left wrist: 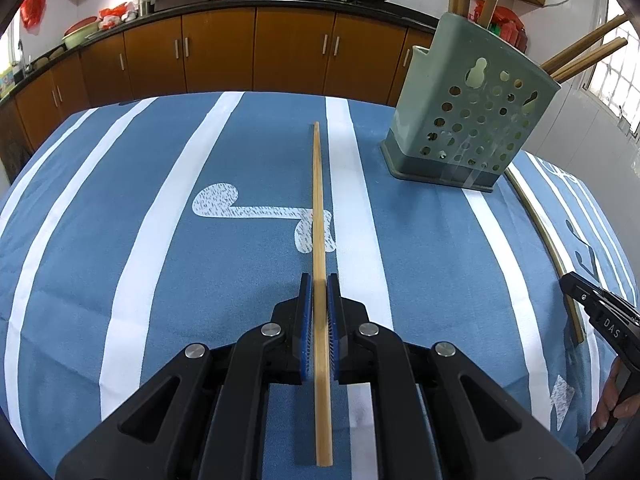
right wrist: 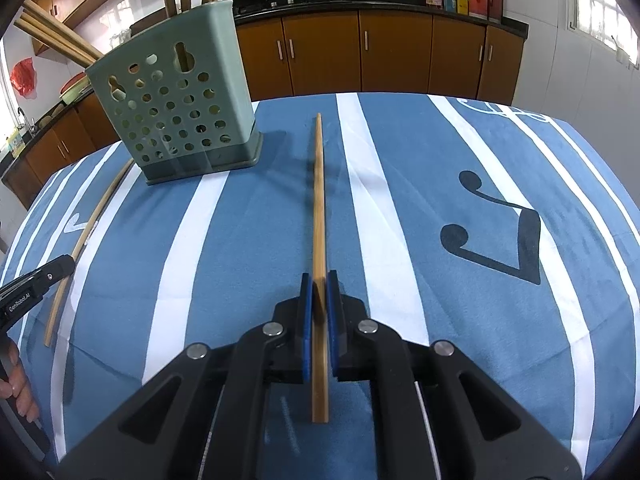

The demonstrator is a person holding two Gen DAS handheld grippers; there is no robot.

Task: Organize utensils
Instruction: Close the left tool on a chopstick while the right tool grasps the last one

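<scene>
Two chopsticks: each hand-held gripper, left point(left wrist: 319, 286) and right point(right wrist: 319, 282), clamps one point(left wrist: 319, 216) point(right wrist: 318, 200) pointing forward.

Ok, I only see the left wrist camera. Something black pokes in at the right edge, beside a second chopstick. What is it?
Observer: That is the right gripper. Its blue pads are closed on that second chopstick.
Operator: And what's on its far side?
Observer: A big black music note printed on the striped tablecloth. Your view cuts most of it off.
</scene>
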